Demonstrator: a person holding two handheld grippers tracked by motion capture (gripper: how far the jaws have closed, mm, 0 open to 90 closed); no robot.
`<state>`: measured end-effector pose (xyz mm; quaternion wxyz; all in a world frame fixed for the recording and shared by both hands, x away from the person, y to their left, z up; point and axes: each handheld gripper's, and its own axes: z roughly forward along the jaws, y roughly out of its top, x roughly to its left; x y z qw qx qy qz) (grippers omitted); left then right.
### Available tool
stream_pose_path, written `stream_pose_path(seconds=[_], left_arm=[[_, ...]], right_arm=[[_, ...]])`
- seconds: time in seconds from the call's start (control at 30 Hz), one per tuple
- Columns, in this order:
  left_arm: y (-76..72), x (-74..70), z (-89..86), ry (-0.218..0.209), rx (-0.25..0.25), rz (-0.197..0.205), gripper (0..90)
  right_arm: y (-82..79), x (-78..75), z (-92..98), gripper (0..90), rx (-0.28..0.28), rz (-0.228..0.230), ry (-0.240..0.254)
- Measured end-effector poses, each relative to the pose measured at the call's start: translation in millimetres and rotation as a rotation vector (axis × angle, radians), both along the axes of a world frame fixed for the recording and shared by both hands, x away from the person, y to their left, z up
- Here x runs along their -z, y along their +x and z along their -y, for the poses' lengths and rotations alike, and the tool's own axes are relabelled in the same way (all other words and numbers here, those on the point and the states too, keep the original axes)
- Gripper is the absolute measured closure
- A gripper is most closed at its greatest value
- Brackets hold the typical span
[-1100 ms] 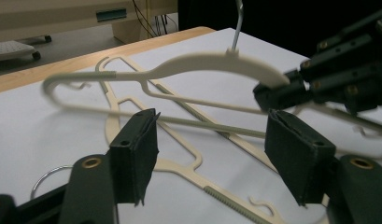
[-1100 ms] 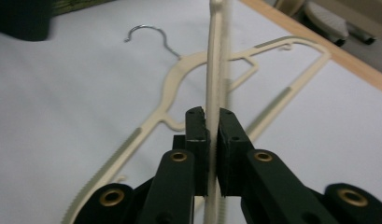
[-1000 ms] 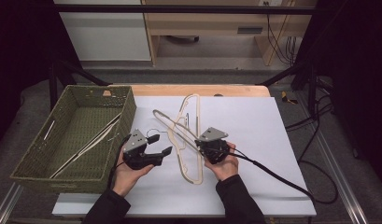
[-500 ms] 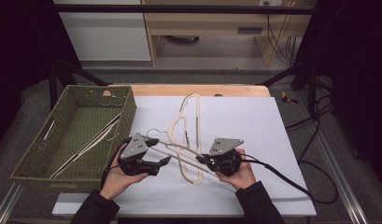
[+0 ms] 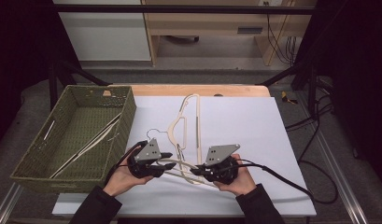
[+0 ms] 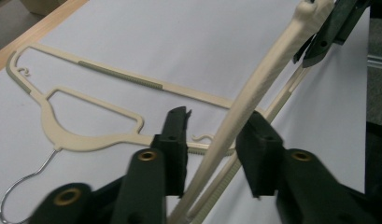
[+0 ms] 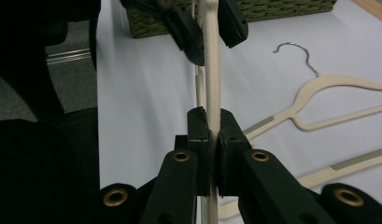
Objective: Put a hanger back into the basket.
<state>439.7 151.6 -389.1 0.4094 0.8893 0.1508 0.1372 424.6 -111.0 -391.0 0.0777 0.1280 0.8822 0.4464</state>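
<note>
Your right gripper pinches a cream plastic hanger above the white table. Your left gripper jaws, just closing, straddle it untouched. Next: clamp, then carry it to the green wicker basket.

You are working in what looks like a lab or test room set up for recording. Your table carries a white sheet over a wooden top and stands inside a black metal frame. Cables trail over the grey floor off the right edge, and plain cabinets stand beyond the far edge.
</note>
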Motion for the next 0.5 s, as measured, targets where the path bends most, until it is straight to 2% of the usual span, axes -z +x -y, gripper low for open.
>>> stream_pose_path(seconds=[0.03,0.07,0.1,0.2,0.3,0.43,0.5], left_arm=[[0.1,0.1,-0.3,0.003,0.006,-0.006,71.1],[0.0,0.3,-0.4,0.001,0.011,-0.013,71.1],[-0.9,0.2,-0.2,0.011,0.014,-0.008,72.9],[-4.8,0.3,1.0,0.018,0.024,0.006,76.0],[-9.5,0.3,1.9,-0.001,0.034,0.003,80.5],[-16.9,1.3,4.1,0.002,0.03,0.029,84.0],[-19.3,3.1,5.2,-0.004,0.009,0.029,85.0]], right_arm=[[0.3,0.1,0.2,87.1,-0.005,-0.006,-0.005],[0.3,0.1,0.2,87.1,-0.005,-0.006,-0.005],[1.7,-0.1,0.8,86.7,-0.016,-0.01,-0.009],[2.5,-0.6,1.3,85.0,0.003,-0.002,-0.011],[4.4,-2.1,2.6,80.1,0.079,0.012,-0.013],[6.6,-2.2,2.8,69.9,0.132,0.059,-0.013],[7.4,-2.6,3.3,65.7,0.165,0.082,0.0]])
